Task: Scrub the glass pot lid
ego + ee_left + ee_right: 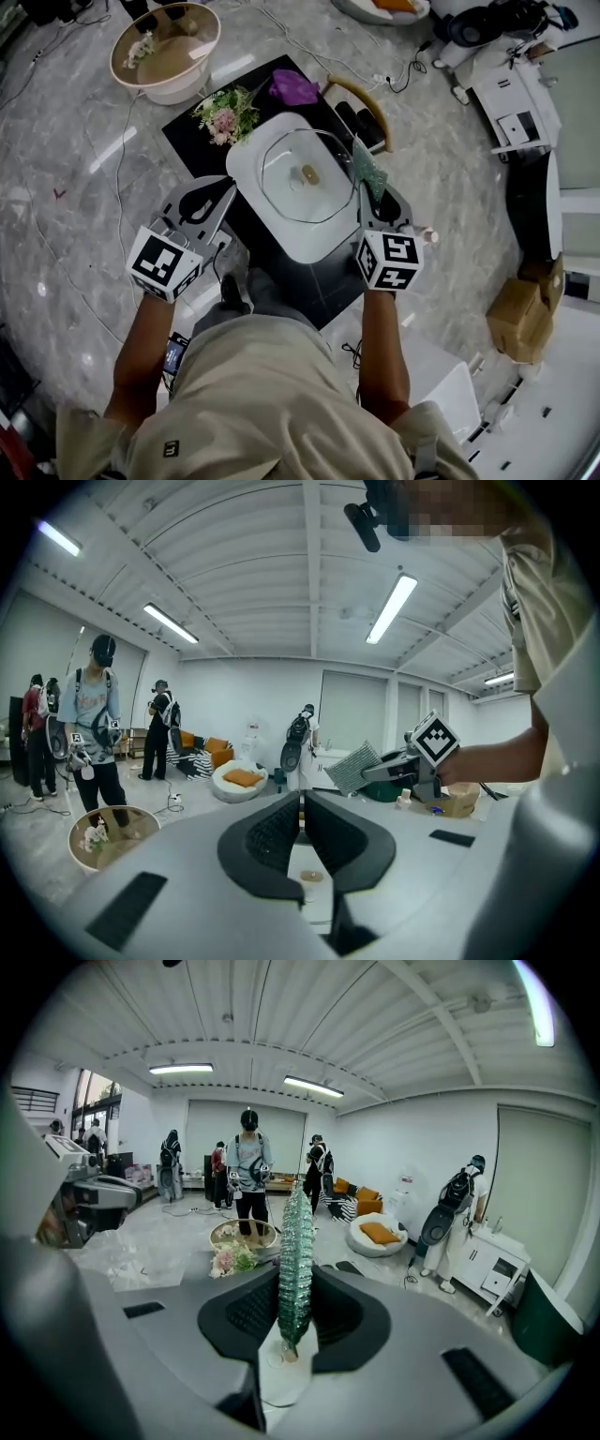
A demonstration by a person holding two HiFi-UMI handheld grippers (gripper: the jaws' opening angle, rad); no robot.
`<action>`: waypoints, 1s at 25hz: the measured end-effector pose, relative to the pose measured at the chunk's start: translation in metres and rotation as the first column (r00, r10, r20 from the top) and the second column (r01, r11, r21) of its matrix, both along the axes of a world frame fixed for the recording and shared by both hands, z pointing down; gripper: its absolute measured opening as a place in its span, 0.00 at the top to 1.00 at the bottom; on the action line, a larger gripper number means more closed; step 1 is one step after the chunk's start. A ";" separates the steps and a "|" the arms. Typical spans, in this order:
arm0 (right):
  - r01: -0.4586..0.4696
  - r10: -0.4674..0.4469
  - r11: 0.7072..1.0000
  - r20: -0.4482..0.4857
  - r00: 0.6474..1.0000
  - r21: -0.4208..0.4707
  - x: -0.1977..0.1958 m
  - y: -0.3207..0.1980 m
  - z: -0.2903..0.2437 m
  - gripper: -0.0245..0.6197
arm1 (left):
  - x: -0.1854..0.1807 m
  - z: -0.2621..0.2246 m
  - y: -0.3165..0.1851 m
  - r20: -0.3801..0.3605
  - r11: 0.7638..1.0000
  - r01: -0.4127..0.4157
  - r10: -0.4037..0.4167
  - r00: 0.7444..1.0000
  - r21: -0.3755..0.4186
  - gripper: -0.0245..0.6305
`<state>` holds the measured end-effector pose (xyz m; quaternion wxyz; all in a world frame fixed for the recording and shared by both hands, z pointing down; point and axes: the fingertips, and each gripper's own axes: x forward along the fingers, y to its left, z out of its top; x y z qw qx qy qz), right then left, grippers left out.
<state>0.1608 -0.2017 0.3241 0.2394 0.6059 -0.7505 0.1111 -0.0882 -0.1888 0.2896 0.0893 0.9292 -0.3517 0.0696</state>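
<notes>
The glass pot lid (286,192) lies flat on a white tray (246,155) on the black table (192,136), its knob (307,173) up. My right gripper (372,192) hangs over the lid's right rim, shut on a green scrub pad (367,172) that stands on edge between the jaws (294,1241). My left gripper (228,190) sits at the tray's left edge with its jaws closed together; I cannot tell whether they pinch the rim. In the left gripper view the knob (309,877) shows below the closed jaws, and the right gripper (367,772) with the pad (351,767) is beyond.
A flower bunch (225,114) and a purple cloth (293,87) lie on the table's far end. A round basket (166,52) stands on the floor beyond, a chair (361,101) at the right, and a cardboard box (523,314) further right. Cables cross the floor. Several people stand far off.
</notes>
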 end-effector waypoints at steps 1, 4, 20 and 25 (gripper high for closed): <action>-0.002 0.002 1.000 0.002 1.000 -0.013 0.001 -0.004 0.009 0.83 | 0.001 0.007 -0.002 0.008 1.000 0.002 -0.002 1.000 -0.013 0.92; -0.014 0.014 0.999 0.014 1.000 -0.040 0.007 -0.022 0.032 0.83 | 0.005 0.021 -0.014 0.027 0.999 0.005 -0.004 1.000 -0.041 0.92; -0.051 0.046 0.981 -0.030 0.998 -0.185 0.036 -0.066 0.145 0.83 | 0.033 0.094 -0.050 0.086 0.988 -0.013 0.027 0.996 -0.156 0.92; -0.056 0.035 0.978 -0.107 0.994 -0.202 0.038 -0.089 0.183 0.83 | 0.039 0.120 -0.061 0.087 0.984 0.010 0.006 0.996 -0.179 0.92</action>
